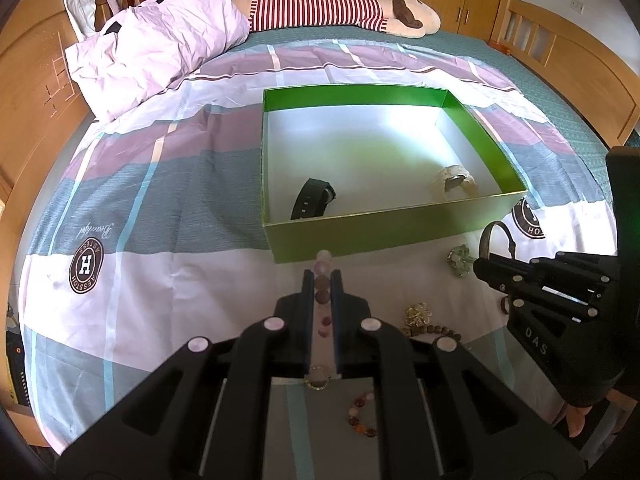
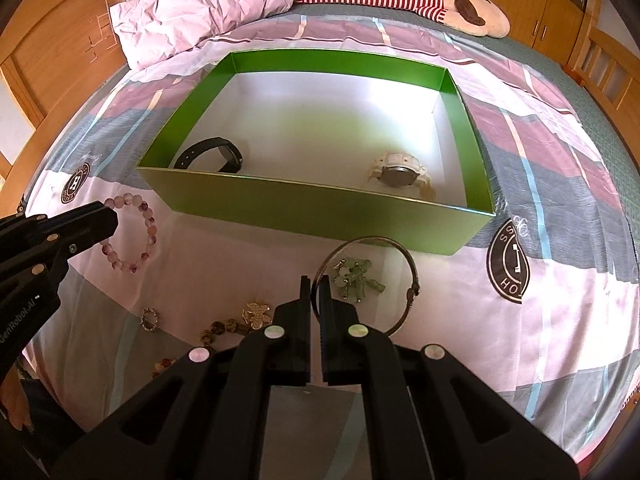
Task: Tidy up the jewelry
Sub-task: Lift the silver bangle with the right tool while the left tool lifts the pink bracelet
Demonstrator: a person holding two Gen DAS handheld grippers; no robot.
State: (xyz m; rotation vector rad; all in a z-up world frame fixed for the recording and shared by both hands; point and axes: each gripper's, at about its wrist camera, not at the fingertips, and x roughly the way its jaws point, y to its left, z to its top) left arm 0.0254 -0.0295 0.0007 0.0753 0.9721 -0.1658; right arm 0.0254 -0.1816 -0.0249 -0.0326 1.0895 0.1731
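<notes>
A green box [image 1: 360,236] [image 2: 320,208] lies on the bed with a black watch [image 1: 312,199] [image 2: 212,152] and a white watch [image 1: 454,182] [image 2: 400,174] inside. My left gripper [image 1: 322,276] [image 2: 108,220] is shut on the pink bead bracelet [image 1: 323,280] [image 2: 146,236] in front of the box. My right gripper [image 2: 316,284] [image 1: 480,268] is shut on the metal bangle [image 2: 400,246] [image 1: 496,226]. A green charm [image 2: 356,278] [image 1: 460,260] lies inside the bangle's ring.
On the sheet near me lie a gold brooch [image 2: 258,314] [image 1: 418,314], a brown bead strand [image 2: 222,328] [image 1: 434,330], a small ring brooch [image 2: 149,319] [image 1: 318,378] and an amber bead bracelet [image 1: 362,412]. Pillows [image 1: 156,40] and a plush toy [image 1: 400,12] lie beyond the box.
</notes>
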